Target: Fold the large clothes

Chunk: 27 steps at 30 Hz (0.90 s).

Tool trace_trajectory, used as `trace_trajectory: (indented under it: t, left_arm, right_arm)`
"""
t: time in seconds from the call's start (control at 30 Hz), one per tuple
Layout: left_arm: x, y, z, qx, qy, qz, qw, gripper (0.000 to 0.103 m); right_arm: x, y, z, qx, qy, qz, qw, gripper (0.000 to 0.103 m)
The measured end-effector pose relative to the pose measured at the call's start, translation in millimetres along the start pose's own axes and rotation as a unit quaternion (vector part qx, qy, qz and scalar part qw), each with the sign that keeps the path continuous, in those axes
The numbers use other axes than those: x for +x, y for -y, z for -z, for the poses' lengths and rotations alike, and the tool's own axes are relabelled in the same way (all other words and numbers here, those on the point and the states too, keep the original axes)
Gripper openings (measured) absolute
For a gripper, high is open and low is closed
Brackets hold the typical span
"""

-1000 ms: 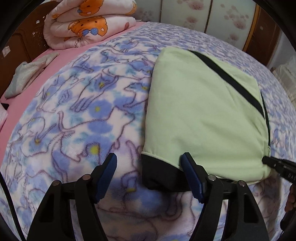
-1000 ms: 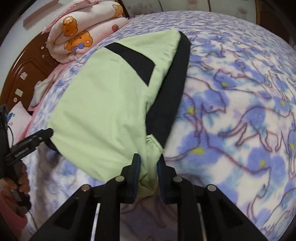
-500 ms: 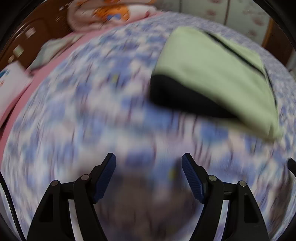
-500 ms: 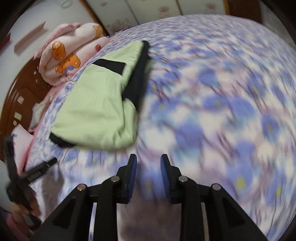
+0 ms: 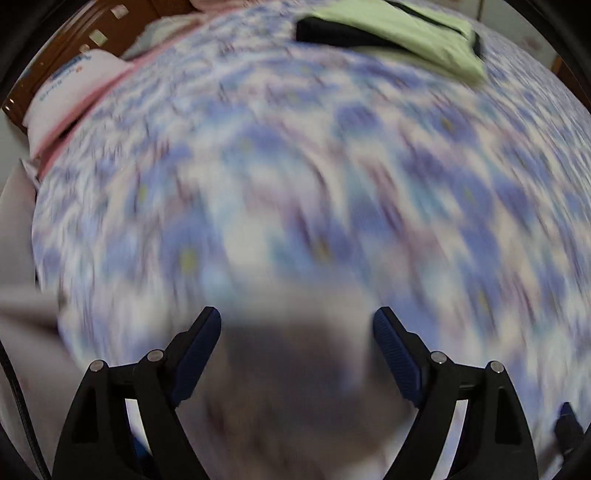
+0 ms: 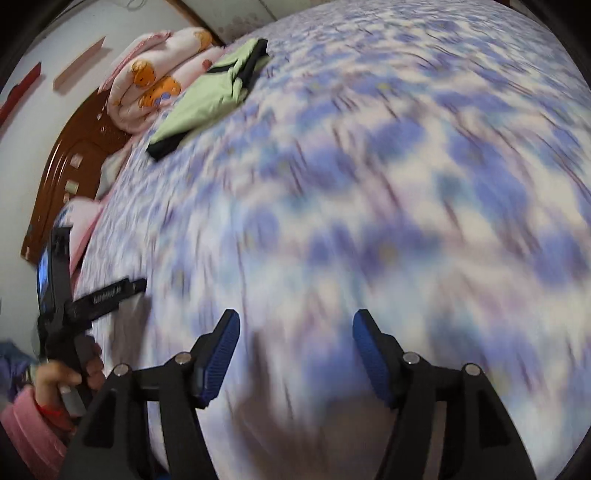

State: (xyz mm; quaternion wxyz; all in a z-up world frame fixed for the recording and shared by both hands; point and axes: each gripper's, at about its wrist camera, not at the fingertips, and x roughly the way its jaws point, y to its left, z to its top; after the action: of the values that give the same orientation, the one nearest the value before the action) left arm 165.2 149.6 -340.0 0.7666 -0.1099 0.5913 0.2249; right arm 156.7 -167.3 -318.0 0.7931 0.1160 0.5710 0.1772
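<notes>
The folded light-green garment point(image 5: 406, 29) with black trim lies far off at the top of the left wrist view, flat on the blue flowered blanket point(image 5: 295, 184). In the right wrist view the same garment point(image 6: 210, 96) sits at the upper left, beside a rolled quilt. My left gripper point(image 5: 297, 328) hangs over bare blanket, jaws opening, nothing between them. My right gripper point(image 6: 295, 328) is likewise over bare blanket, jaws opening and empty. The left gripper's body point(image 6: 99, 295) and the hand point(image 6: 62, 376) holding it show at the left of the right wrist view. Both views are motion-blurred.
A rolled pink quilt with orange bears point(image 6: 155, 85) lies by the wooden headboard point(image 6: 70, 166). A white pillow point(image 5: 74, 88) and pink sheet sit at the bed's left edge. The blanket's near edge drops off at the lower left point(image 5: 37, 295).
Both grippers pulled back from the garment toward the bed's near edge. The right gripper let go of the green hem and opened; the left opened wider. The garment stays folded, now far away.
</notes>
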Motion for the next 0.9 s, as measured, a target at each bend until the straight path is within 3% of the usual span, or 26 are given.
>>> trace_trajectory:
  t: [0.13,0.3,0.47,0.63,0.83,0.9]
  left_arm:
    - [-46.0,21.6,45.3,0.010,-0.037,0.054,0.9978,0.083]
    - [-138.2,49.5,75.6,0.097,0.008,0.072,0.9926,0.083]
    - [-236.8,75.2,101.9,0.194,0.060,0.092,0.9749,0.083]
    - [-301.9,79.2,126.9,0.216,0.062,0.124,0.9666,0.084]
    - [-352.4,63.4,135.9,0.243,0.085,0.129,0.9575,0.084]
    - [-363.9,53.2,130.7,0.244,0.099,0.131,0.9557,0.085]
  right_arm:
    - [-45.7,7.2,45.9,-0.023,-0.046,0.036,0.998,0.087]
    - [-129.3,16.5,76.5,0.007,-0.022,0.103,0.994,0.089]
    - [-204.0,9.2,76.4,0.051,0.029,0.164,0.985,0.092]
    - [-260.8,-6.1,87.1,0.102,0.044,0.159,0.981,0.092]
    - [-312.2,-40.0,96.1,0.094,0.077,0.183,0.975,0.093]
    - [-323.5,-53.8,89.5,0.080,0.076,0.173,0.979,0.093]
